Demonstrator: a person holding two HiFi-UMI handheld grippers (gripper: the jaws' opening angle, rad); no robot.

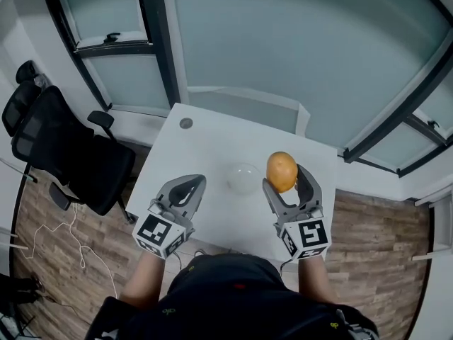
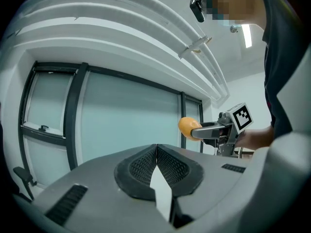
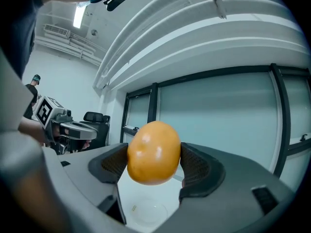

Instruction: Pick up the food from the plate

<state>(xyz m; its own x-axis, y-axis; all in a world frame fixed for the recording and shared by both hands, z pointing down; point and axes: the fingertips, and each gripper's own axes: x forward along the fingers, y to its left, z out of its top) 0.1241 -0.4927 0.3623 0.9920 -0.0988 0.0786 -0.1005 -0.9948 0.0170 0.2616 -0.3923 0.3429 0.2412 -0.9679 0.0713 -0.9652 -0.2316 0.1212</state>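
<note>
Orange fruit [image 3: 153,152] clamped, right gripper [image 1: 286,177] — plate [image 1: 243,178] nearby

A white table [image 1: 212,147] stands on a wood-plank floor [image 1: 375,246], its far edge close to a frosted glass wall [image 1: 297,48]. A small round plate [image 1: 243,178], pale and see-through, lies flat on the tabletop about midway across. A little grey round cap [image 1: 186,123] sits in the top near the far left corner, well apart from the plate.
</note>
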